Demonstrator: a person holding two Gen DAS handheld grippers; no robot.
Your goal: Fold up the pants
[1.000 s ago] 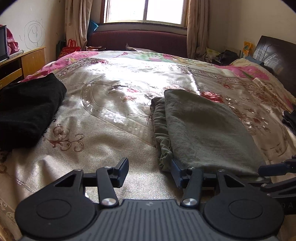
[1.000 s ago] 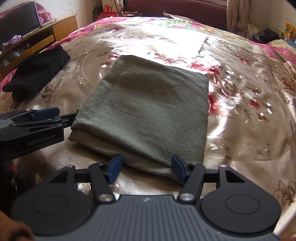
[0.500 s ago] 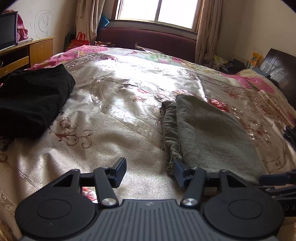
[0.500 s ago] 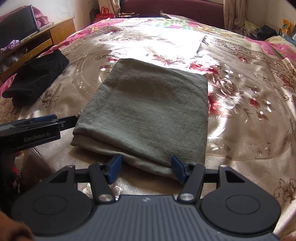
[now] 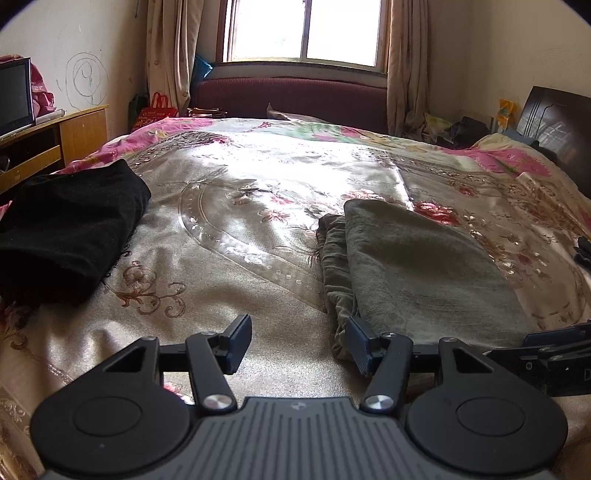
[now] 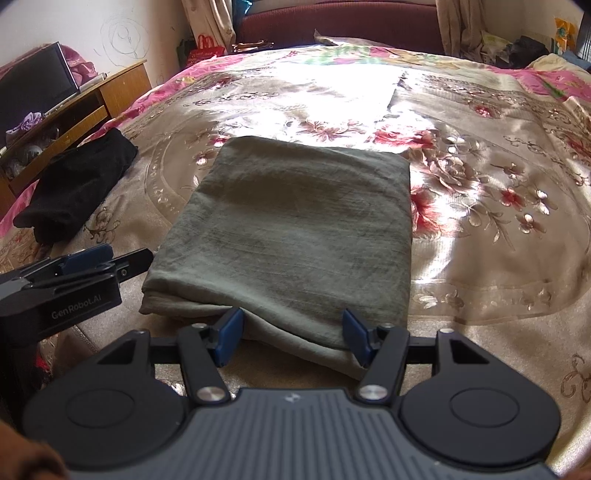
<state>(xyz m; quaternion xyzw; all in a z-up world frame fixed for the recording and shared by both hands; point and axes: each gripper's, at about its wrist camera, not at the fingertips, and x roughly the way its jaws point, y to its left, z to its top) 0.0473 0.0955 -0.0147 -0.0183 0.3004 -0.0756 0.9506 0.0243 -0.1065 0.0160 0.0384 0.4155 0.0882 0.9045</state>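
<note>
My left gripper, lettered "GenRobot.AI" in the right wrist view, and my right gripper hover with jaws parted and empty at the near edge of the folded olive-green cloth pants on the floral satin bedspread. Only the left view shows the bright window and the pants' gathered edge. A black folded garment lies well apart, leftward.

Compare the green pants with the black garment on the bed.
The green pants lie as a flat, squared fold near the bed's middle; the black garment is a looser bundle by the left edge. The pants sit right before both grippers; the black garment lies apart. Both rest on the bedspread.
</note>
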